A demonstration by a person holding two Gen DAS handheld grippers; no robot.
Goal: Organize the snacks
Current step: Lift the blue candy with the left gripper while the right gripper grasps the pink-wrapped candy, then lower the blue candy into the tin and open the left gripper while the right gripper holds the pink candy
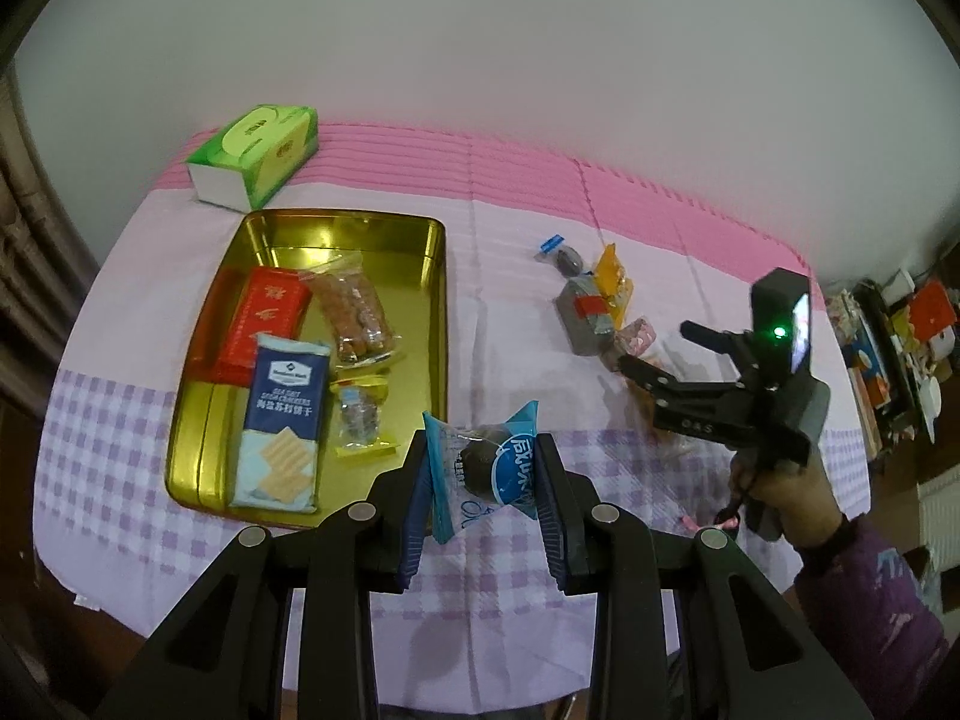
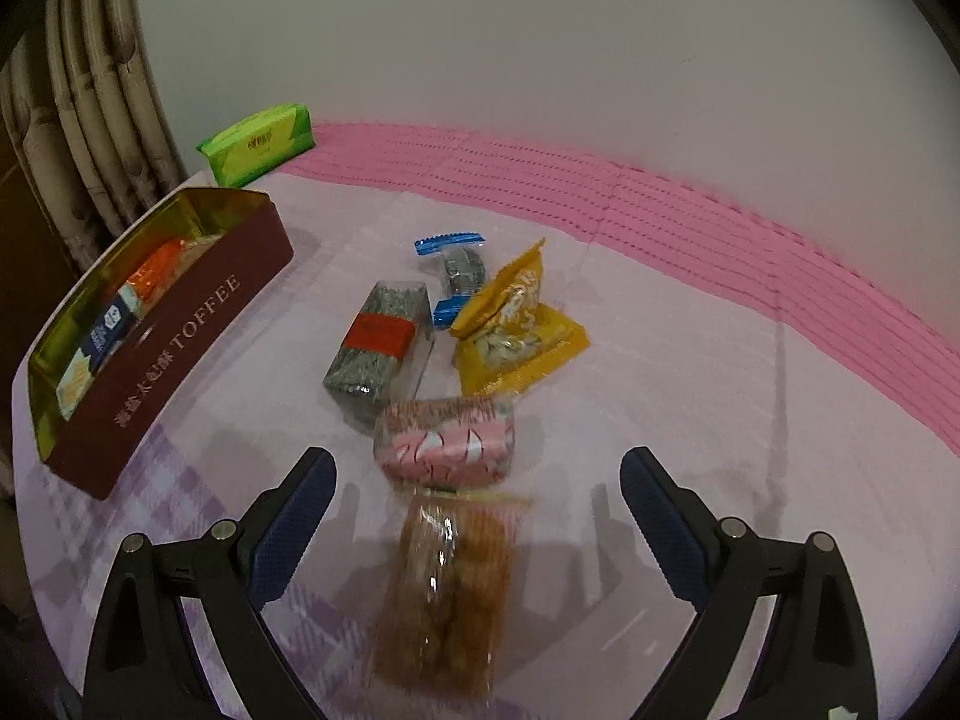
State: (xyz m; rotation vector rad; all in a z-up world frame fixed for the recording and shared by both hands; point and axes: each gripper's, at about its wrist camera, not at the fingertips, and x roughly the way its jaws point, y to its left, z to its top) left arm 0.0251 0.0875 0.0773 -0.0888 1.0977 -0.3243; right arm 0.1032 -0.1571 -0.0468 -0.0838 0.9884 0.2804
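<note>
My left gripper (image 1: 483, 480) is shut on a blue-and-clear wrapped dark snack (image 1: 489, 465), held above the tablecloth just right of the gold tin (image 1: 432, 324). The tin holds a red pack (image 1: 267, 318), a blue cracker pack (image 1: 282, 420), a sausage pack (image 1: 354, 315) and a small candy bag (image 1: 359, 417). My right gripper (image 2: 477, 480) stands open over a brown snack pack (image 2: 447, 594) that lies between its fingers untouched. Beyond it lie a pink pack (image 2: 447, 441), a grey pack with a red band (image 2: 378, 351), a yellow bag (image 2: 519, 324) and a blue-ended candy (image 2: 459, 273).
A green tissue box (image 1: 255, 153) stands at the back left beside the tin (image 2: 174, 354), whose maroon side reads TOFFEE. The pink and lilac cloth (image 2: 690, 372) covers the table. A person's hand and purple sleeve (image 1: 870, 588) hold the right gripper (image 1: 666, 354). Cluttered shelves (image 1: 894, 354) stand far right.
</note>
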